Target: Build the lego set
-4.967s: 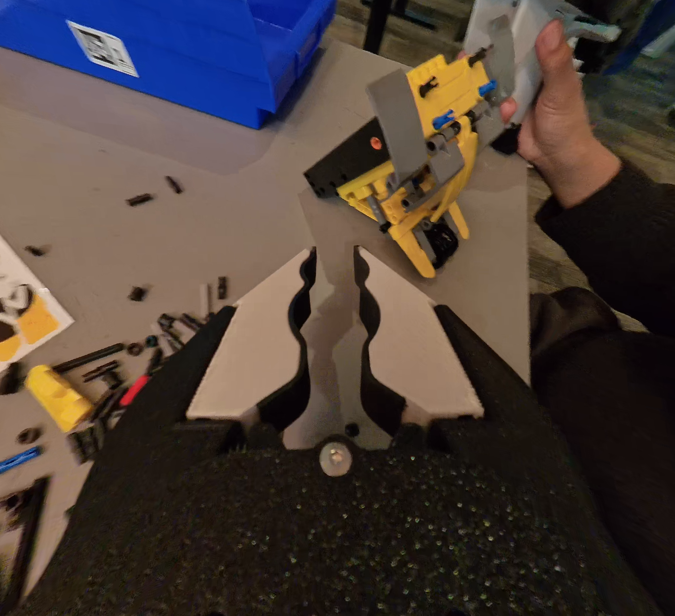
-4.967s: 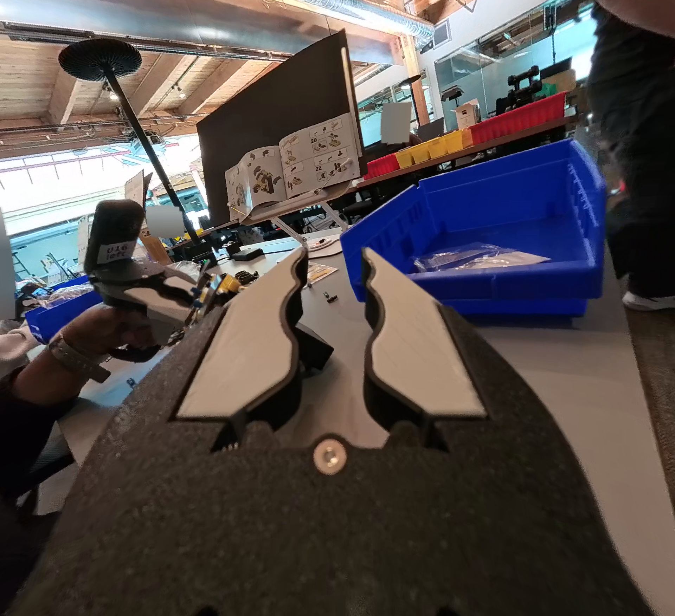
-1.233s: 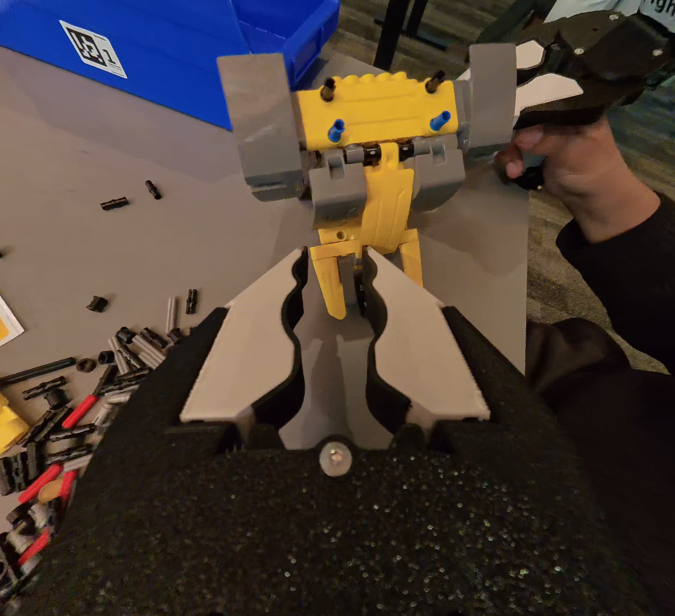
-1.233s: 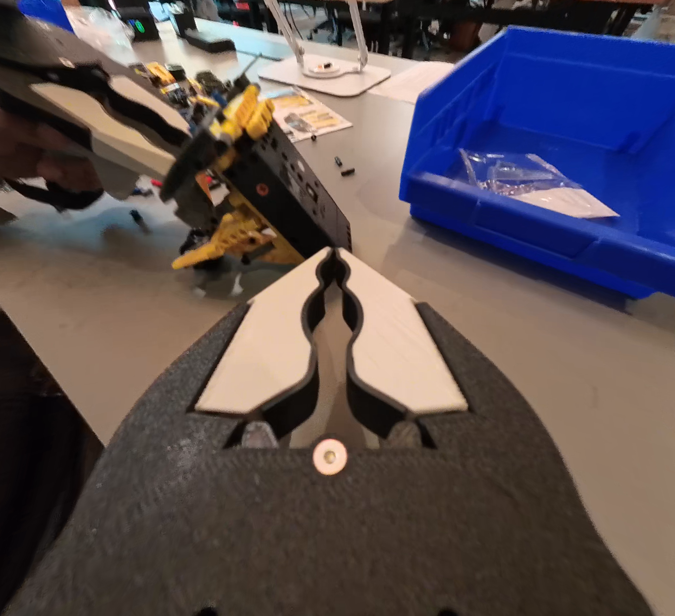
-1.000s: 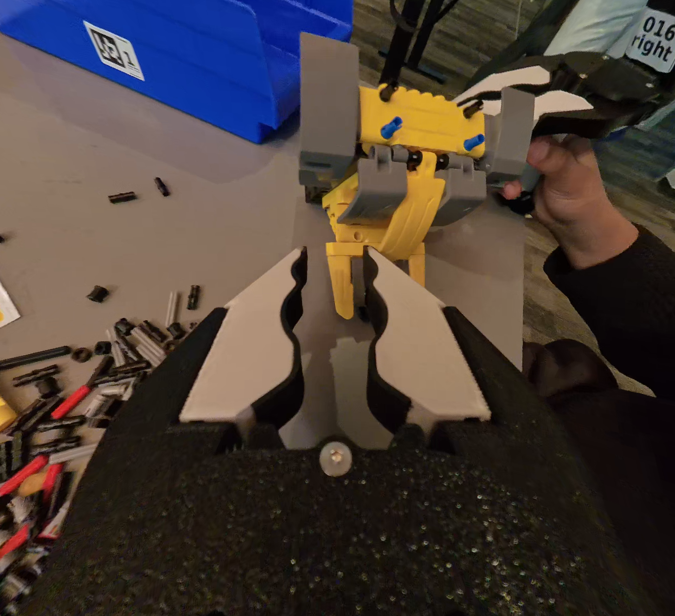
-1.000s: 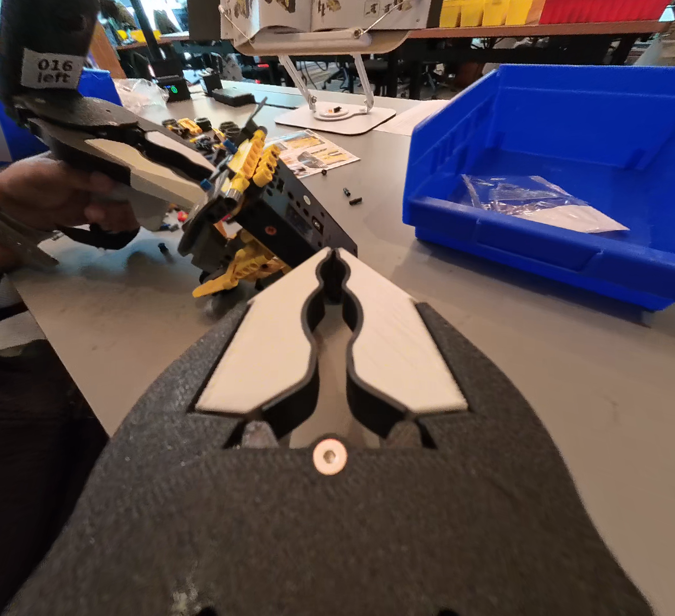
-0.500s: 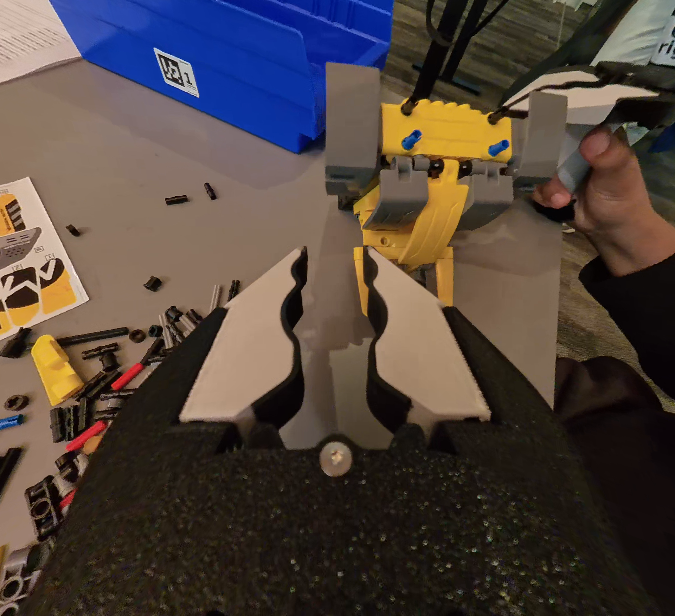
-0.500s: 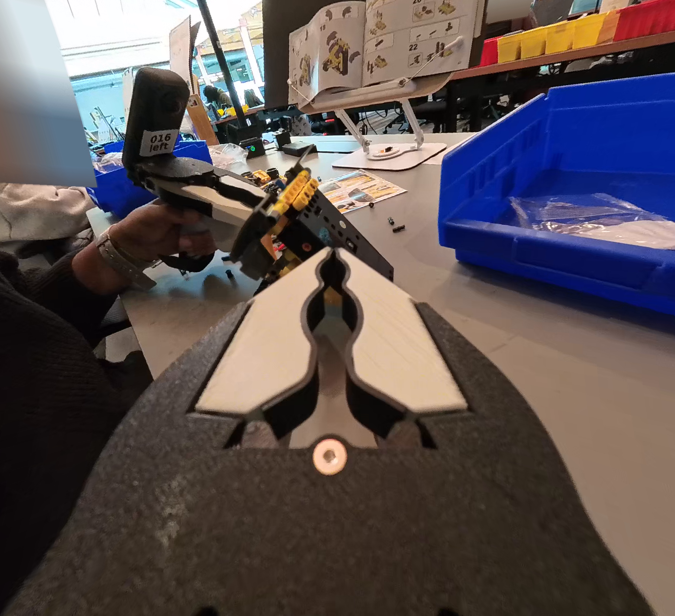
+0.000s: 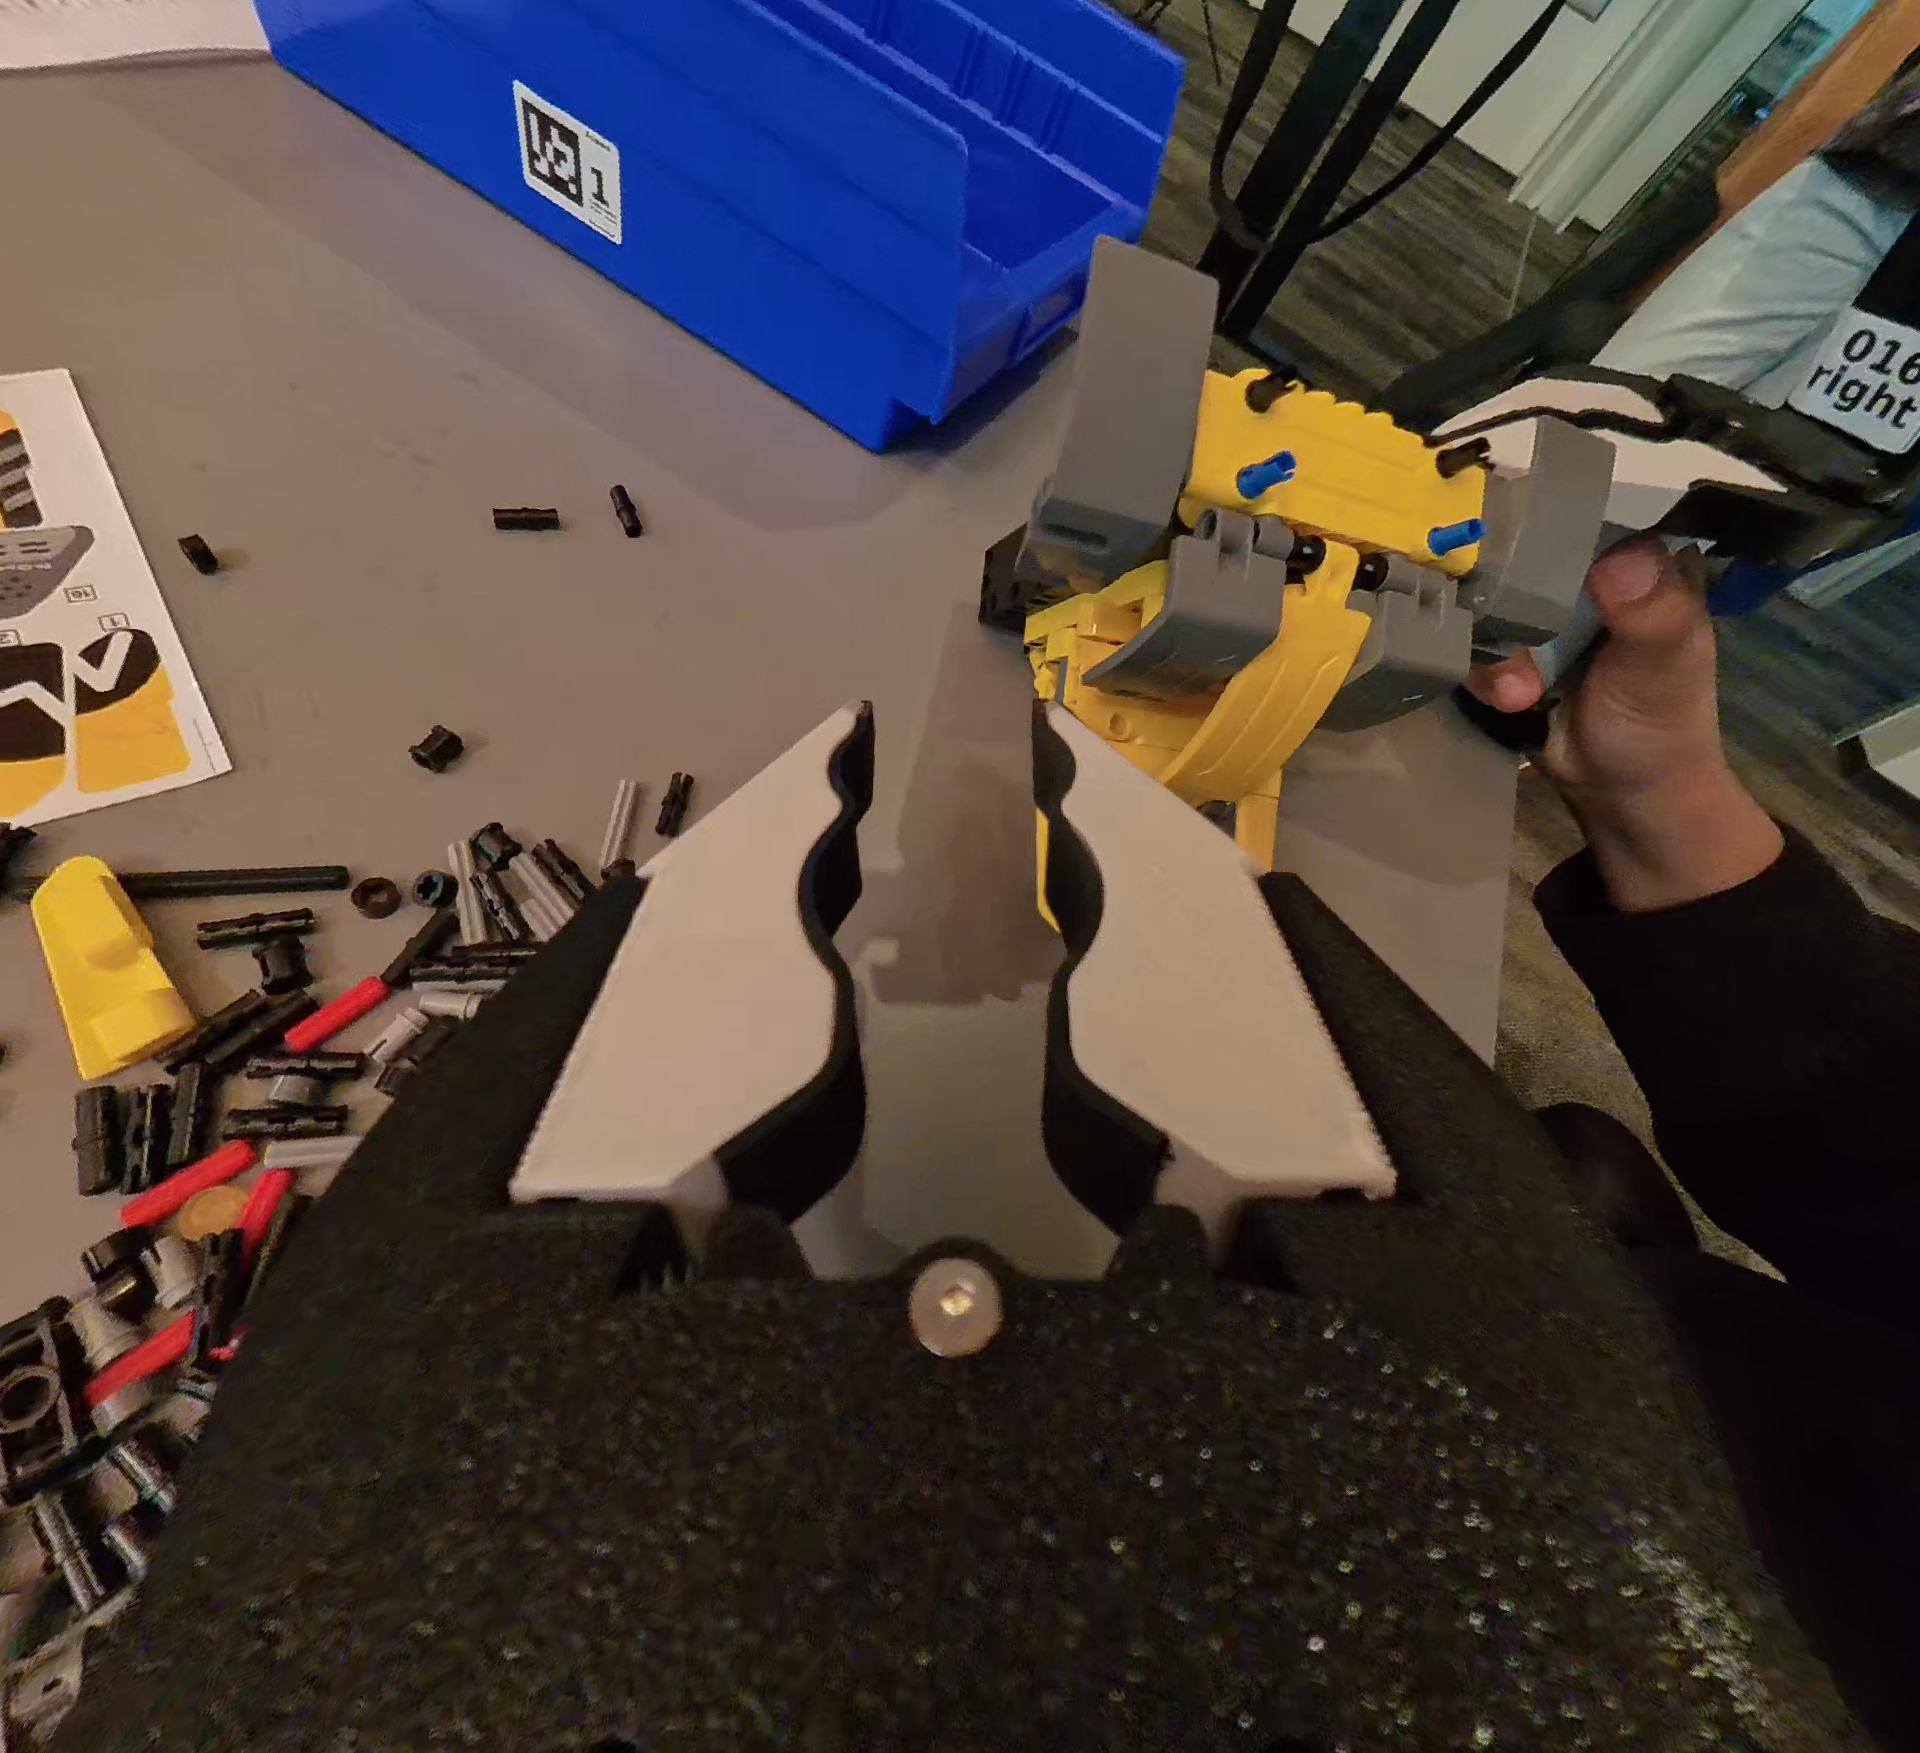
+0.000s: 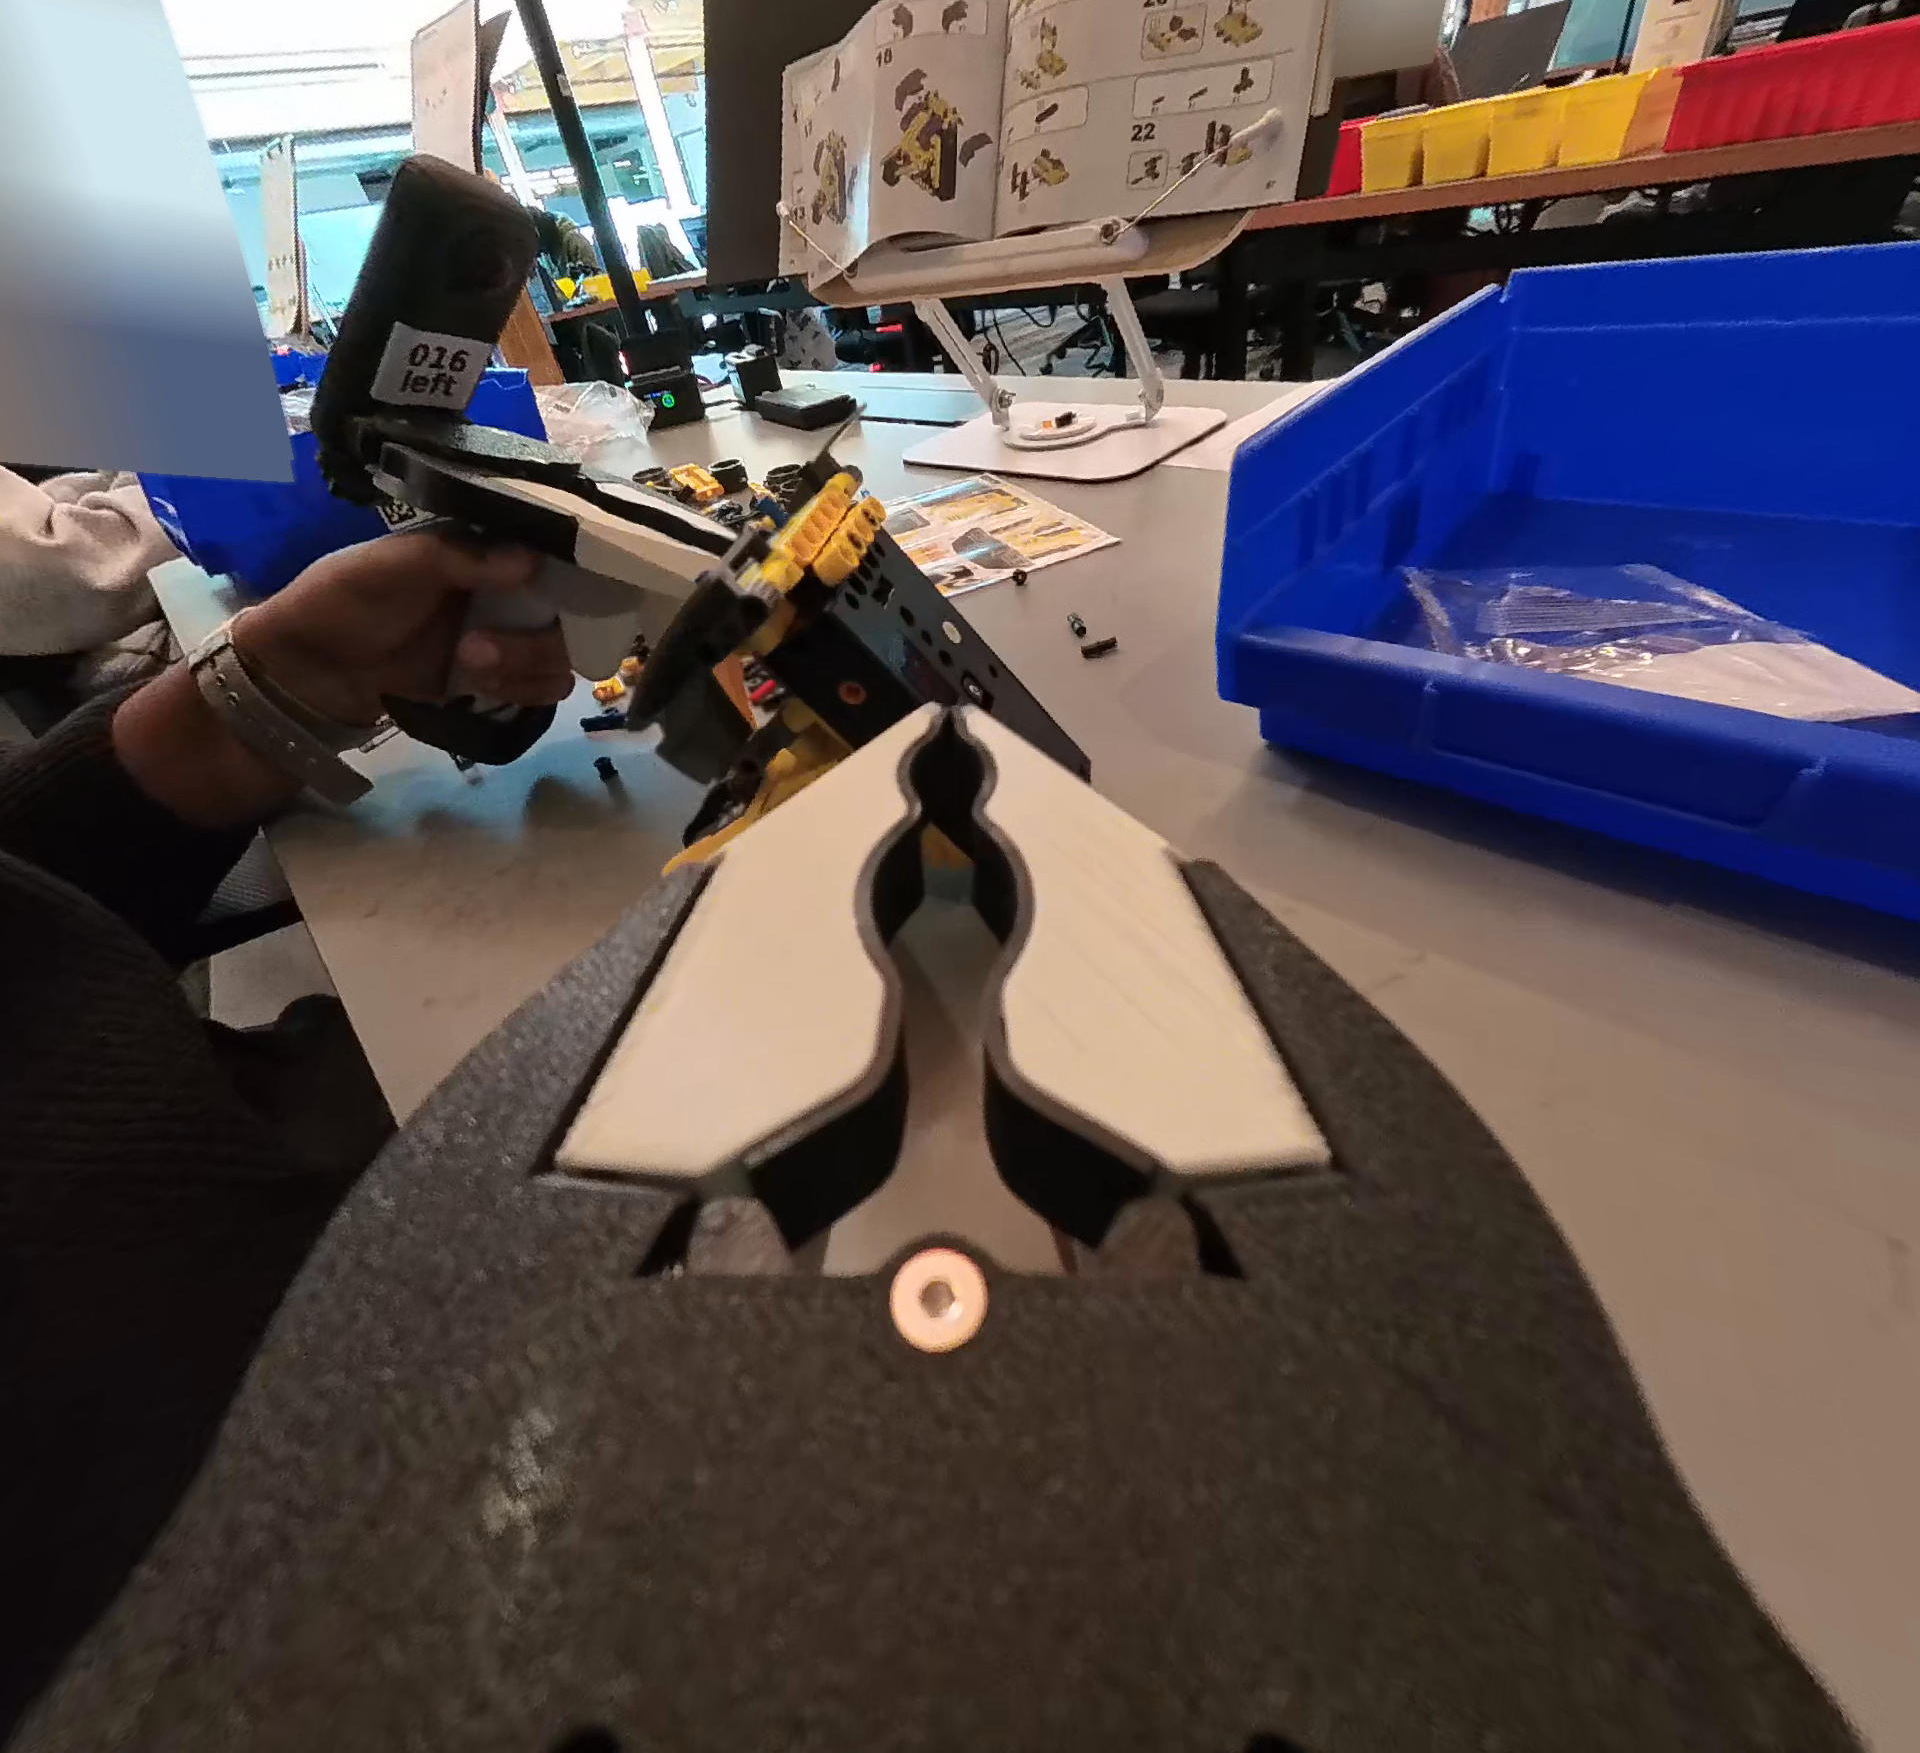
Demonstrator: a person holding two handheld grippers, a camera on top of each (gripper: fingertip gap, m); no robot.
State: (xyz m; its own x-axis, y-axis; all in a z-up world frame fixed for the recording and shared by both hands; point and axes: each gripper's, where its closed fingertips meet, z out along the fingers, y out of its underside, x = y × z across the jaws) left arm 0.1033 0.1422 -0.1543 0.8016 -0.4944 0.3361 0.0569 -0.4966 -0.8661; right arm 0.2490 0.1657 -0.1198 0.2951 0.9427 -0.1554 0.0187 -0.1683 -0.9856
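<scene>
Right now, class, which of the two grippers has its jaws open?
The left gripper: grey table shows between its jaws. The right gripper has its jaws pinched together on the yellow model.

A half-built brick model (image 9: 1288, 602) in yellow, grey and black is seen tilted above the grey table (image 9: 343, 415), with two upright grey panels at its sides, blue pins on its yellow top and a black block at its back. It is gripped at one side by the closed right gripper (image 10: 948, 716). The left gripper (image 9: 951, 716), fingers parted and empty, is seen just beside the model's yellow lower prongs.
</scene>
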